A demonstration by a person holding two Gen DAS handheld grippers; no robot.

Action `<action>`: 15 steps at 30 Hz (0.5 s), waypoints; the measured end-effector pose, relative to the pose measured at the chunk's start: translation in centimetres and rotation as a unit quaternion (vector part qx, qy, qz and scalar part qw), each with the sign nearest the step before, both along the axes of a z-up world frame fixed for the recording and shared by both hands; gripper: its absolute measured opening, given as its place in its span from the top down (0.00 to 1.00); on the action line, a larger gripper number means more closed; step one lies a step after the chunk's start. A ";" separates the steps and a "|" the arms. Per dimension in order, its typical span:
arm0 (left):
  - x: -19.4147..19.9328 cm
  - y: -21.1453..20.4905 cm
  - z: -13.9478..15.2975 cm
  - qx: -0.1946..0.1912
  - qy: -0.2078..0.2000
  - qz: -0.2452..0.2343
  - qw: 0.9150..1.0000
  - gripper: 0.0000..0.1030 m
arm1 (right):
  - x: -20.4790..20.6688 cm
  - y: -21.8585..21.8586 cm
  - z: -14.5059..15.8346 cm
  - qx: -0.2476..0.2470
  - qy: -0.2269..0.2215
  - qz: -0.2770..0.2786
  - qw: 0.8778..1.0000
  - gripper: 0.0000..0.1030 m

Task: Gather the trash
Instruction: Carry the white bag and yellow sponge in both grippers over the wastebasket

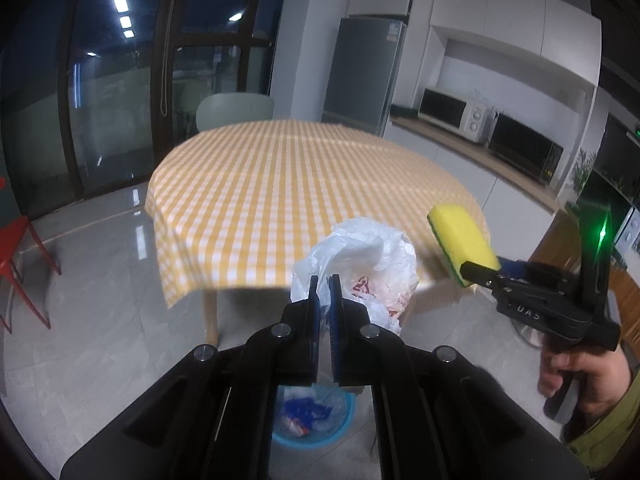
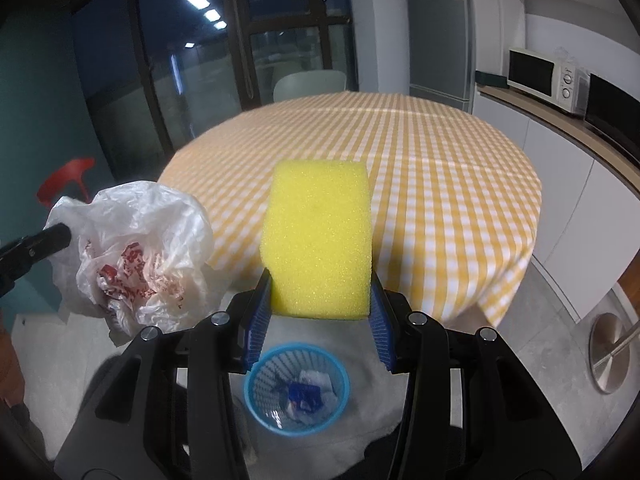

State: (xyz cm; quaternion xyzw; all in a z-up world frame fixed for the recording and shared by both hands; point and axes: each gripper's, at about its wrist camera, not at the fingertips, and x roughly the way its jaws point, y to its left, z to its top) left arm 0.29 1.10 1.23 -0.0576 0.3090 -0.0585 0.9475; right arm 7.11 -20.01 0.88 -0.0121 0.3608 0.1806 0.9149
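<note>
My left gripper [image 1: 325, 280] is shut on a crumpled white plastic bag with red print [image 1: 368, 264] and holds it in the air in front of the table. The bag also shows at the left of the right wrist view [image 2: 132, 248]. My right gripper [image 2: 320, 292] is shut on a yellow sponge with a green underside [image 2: 320, 236], also held in the air; the sponge shows at the right of the left wrist view [image 1: 460, 240]. A blue mesh waste basket [image 2: 260, 376] with trash inside stands on the floor below both grippers; it also shows in the left wrist view [image 1: 340, 428].
A round table with a yellow checked cloth [image 1: 304, 184] lies ahead. A pale green chair [image 1: 236, 108] stands behind it, a red stool [image 1: 20, 248] at the left. A fridge [image 1: 364, 72] and a counter with a microwave [image 1: 456, 114] are at the right.
</note>
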 end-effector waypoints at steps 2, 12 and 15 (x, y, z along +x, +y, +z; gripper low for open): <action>-0.5 0.1 -0.8 0.002 0.010 0.001 1.000 0.97 | -0.9 0.3 -0.4 -0.003 0.003 0.005 1.000 0.59; -1.0 -0.6 -5.7 0.009 0.066 -0.002 0.998 0.97 | -4.6 0.9 -3.8 -0.006 0.040 0.030 0.999 0.60; -0.7 -0.6 -7.1 0.011 0.082 0.000 0.997 0.97 | -5.3 0.8 -4.9 -0.005 0.054 0.034 0.998 0.60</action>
